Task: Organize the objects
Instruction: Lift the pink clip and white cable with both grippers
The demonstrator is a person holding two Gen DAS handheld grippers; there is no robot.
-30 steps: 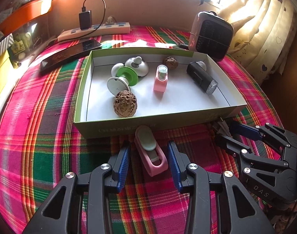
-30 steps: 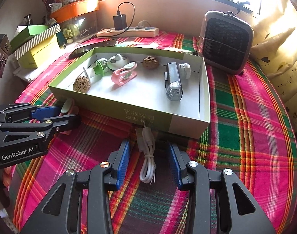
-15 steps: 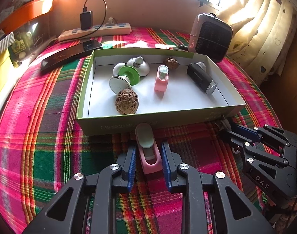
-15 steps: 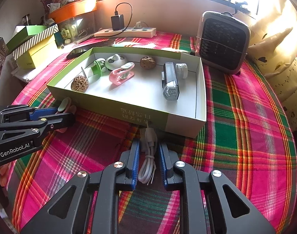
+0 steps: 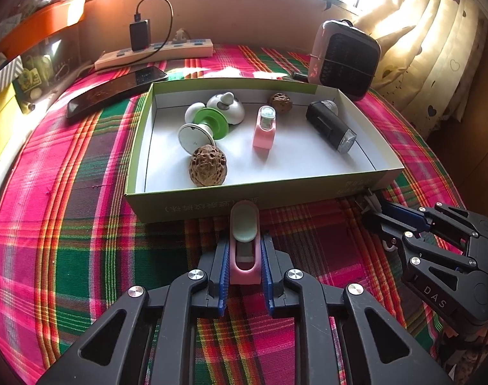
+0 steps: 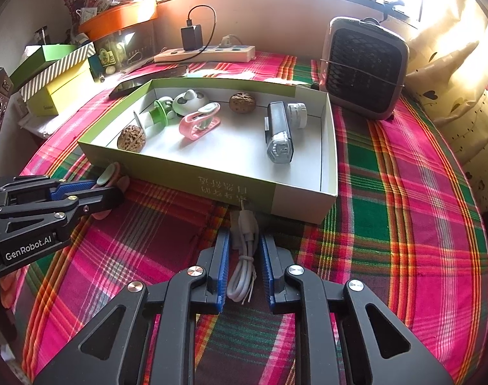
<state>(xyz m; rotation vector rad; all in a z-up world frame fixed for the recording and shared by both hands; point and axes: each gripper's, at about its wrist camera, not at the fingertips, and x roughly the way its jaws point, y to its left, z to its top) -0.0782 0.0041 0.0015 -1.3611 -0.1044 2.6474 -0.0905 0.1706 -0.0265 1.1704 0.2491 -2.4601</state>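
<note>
Gripping pink clip (image 5: 244,250): left tongs (image 5: 244,271) "GenRobot.AI" | right tongs (image 6: 244,272) "DAS" pinching white cable (image 6: 244,256)

Left wrist view: low over table (image 5: 67,224), looks forward along own jaws toward window, close to near wall of green box (image 5: 192,203), left part. Right wrist view: same height and heading, further right, near box's right corner. Both share box, power strip (image 6: 205,54), fan heater (image 6: 364,67); each sees other gripper at frame edge.
</note>
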